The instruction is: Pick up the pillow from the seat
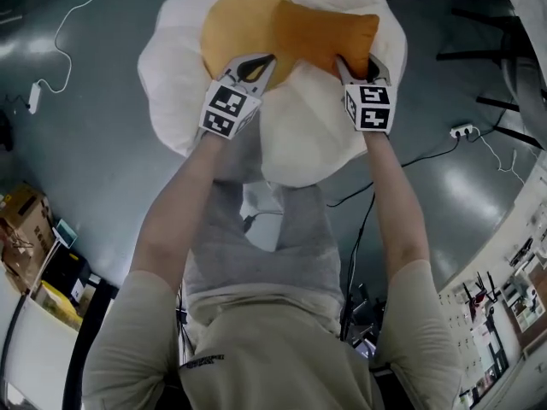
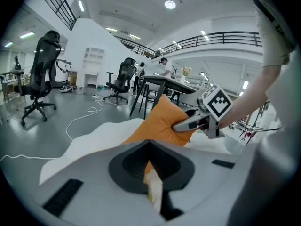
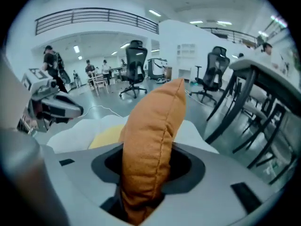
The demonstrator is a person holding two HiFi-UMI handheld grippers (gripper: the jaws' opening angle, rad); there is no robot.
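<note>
An orange pillow (image 1: 325, 32) hangs just above a white, egg-shaped soft seat (image 1: 299, 143) with a yellow centre (image 1: 229, 24). My left gripper (image 1: 263, 62) is at the pillow's left end, and my right gripper (image 1: 346, 65) is at its right end. In the left gripper view, a thin orange edge and a pale tag are pinched between the left gripper's (image 2: 153, 178) jaws, and the pillow (image 2: 162, 121) stretches away to the right gripper (image 2: 188, 123). In the right gripper view, the pillow (image 3: 155, 135) stands upright, squeezed between the right gripper's (image 3: 141, 192) jaws.
A white cable (image 1: 77, 11) trails over the grey floor left of the seat, and a power strip (image 1: 461, 131) lies to the right. Cardboard boxes (image 1: 26, 220) stand at the lower left. Office chairs (image 2: 40, 79) and a black-legged table (image 3: 244, 107) stand beyond the seat.
</note>
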